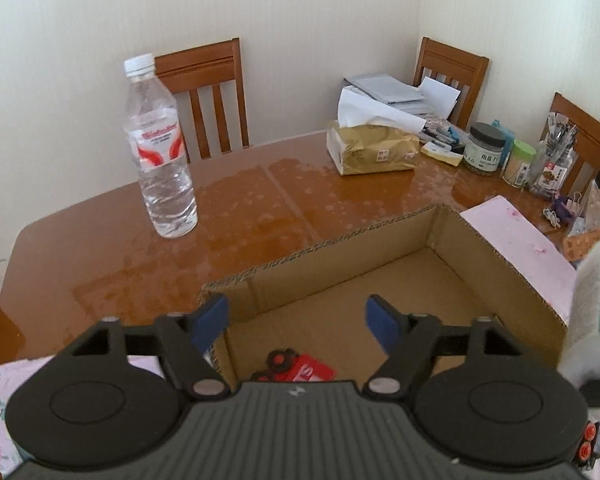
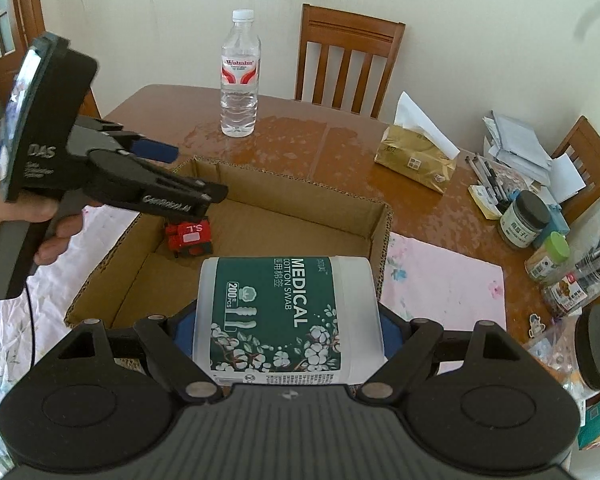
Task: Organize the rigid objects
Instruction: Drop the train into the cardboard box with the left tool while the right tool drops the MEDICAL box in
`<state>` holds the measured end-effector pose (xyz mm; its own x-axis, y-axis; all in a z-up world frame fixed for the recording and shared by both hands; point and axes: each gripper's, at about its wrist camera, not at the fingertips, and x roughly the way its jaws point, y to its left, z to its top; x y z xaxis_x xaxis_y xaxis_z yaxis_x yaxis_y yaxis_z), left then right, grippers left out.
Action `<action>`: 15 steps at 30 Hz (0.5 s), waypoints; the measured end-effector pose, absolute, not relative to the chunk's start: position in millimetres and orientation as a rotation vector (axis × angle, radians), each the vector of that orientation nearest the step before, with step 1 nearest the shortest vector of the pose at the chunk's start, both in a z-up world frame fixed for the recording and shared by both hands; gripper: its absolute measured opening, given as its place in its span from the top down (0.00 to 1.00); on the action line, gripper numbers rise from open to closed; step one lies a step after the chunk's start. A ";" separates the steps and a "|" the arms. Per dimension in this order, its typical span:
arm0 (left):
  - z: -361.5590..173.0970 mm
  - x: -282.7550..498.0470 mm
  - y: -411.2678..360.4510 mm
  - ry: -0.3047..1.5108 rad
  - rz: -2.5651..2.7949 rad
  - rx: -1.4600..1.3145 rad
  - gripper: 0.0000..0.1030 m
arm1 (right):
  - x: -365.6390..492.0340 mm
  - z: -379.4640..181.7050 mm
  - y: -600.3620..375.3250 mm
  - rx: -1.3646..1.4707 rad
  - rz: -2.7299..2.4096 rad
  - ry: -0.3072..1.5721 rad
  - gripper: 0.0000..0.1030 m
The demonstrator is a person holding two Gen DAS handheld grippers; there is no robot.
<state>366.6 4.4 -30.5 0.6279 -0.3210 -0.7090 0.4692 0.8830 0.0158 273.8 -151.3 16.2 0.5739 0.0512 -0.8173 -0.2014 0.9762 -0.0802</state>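
Note:
An open cardboard box [image 2: 384, 220] lies on the table; it also shows in the left wrist view [image 1: 340, 248]. A red toy truck [image 2: 190, 236] rests on its floor, partly seen in the left wrist view [image 1: 300, 368]. My left gripper [image 1: 298, 320] is open and empty above the box's near left corner; it also appears in the right wrist view [image 2: 188, 172]. My right gripper [image 2: 286, 328] is shut on a white cotton swab jar [image 2: 286, 312] with a green label, held above the box's near edge. A clear water bottle [image 1: 160, 148] stands behind the box.
A gold tissue pack [image 1: 374, 148], jars [image 1: 484, 148], pens and papers [image 1: 396, 92] crowd the far right of the wooden table [image 1: 100, 248]. A pink floral cloth [image 2: 444, 284] lies under and beside the box. Wooden chairs [image 2: 348, 56] ring the table.

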 end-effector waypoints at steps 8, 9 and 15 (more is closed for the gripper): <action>-20.0 338.0 46.5 0.753 -0.389 0.147 0.04 | 302.3 3.7 -144.0 -0.169 0.144 0.970 0.16; -19.1 333.7 50.9 0.754 -0.380 0.145 0.04 | 306.7 1.9 -143.2 -0.167 0.145 0.972 0.16; -20.6 310.9 72.7 0.763 -0.326 0.125 0.04 | 341.1 -4.0 -134.7 -0.185 0.141 0.970 0.16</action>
<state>310.9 72.7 -20.6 0.6756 -0.2444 -0.6956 0.3342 0.9425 -0.0066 341.1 -134.7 -4.0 0.5584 0.0363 -0.8288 -0.2011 0.9752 -0.0928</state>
